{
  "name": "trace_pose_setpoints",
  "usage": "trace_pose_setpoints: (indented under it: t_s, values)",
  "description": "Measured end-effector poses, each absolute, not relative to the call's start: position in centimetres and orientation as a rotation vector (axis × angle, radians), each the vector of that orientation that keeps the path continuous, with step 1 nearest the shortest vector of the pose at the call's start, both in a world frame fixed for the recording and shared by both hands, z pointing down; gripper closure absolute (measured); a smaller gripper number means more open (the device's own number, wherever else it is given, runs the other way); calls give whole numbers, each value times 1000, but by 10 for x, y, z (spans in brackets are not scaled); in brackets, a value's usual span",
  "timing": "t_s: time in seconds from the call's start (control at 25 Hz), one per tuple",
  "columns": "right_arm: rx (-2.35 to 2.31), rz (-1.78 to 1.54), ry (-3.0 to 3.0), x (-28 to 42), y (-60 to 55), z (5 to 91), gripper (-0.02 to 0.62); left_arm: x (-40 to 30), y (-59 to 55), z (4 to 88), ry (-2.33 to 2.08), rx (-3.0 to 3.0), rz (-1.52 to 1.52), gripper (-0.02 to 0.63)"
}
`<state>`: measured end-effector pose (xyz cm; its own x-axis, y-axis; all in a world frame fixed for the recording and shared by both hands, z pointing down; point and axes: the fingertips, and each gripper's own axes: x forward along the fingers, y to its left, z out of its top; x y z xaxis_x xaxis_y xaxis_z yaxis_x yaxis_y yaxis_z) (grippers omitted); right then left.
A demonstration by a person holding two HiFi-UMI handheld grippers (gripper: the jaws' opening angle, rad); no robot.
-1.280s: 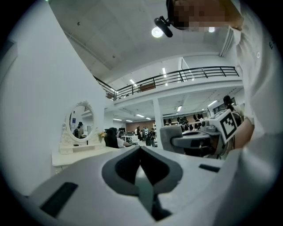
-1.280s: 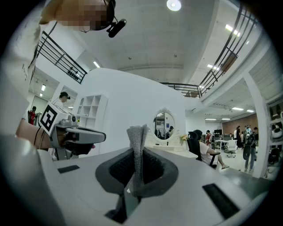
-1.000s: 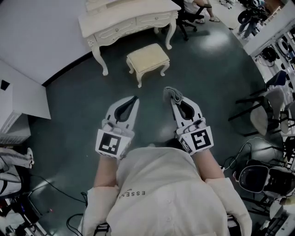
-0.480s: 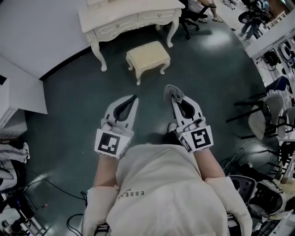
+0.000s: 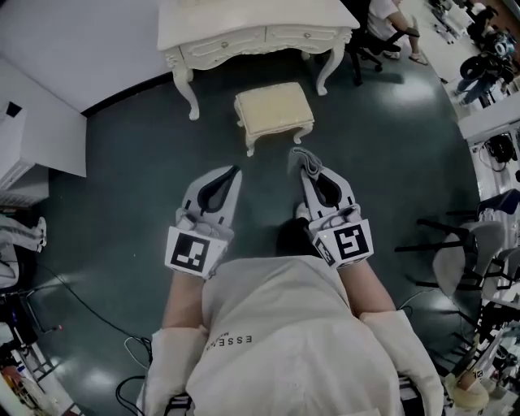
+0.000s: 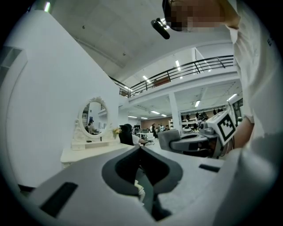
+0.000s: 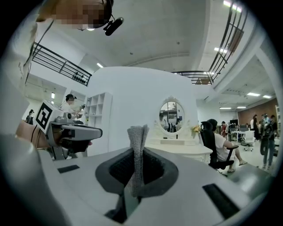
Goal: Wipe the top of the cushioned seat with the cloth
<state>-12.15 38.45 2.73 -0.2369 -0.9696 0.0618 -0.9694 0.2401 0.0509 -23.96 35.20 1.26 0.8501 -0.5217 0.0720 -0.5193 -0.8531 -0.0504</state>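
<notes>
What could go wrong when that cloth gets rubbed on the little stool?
The cloth is pinched only along a thin fold in the right gripper, so rubbing might tug it loose. The cushioned seat stands close to the dressing table, whose legs a gripper could bump.

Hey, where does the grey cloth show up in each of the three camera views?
Head view: the cloth is at centre, sticking out of the right hand-held gripper, below the cushioned seat.
Left gripper view: the cloth cannot be made out.
Right gripper view: the cloth stands upright at centre, pinched between the jaws.
Shared landmark: the white dressing table.
</notes>
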Motion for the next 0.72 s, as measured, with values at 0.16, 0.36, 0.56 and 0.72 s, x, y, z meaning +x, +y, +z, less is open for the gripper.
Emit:
trace_pose_setpoints:
  t_s: [0.16, 0.36, 0.56, 0.72]
  values:
    - [1788, 17, -2476, -70, 345, 28, 568, -191, 325, 14, 948, -2978, -163, 604]
    - [1662, 4, -2530, -6, 295, 31, 568, -124, 284, 17, 1061, -2952, -181, 604]
    - [1550, 1, -2578, 40, 254, 38, 568, -71, 244, 18, 1130, -2893, -175, 604]
    - [1497, 19, -2599, 62, 223, 47, 568, -47, 217, 25, 1180, -2889, -183, 604]
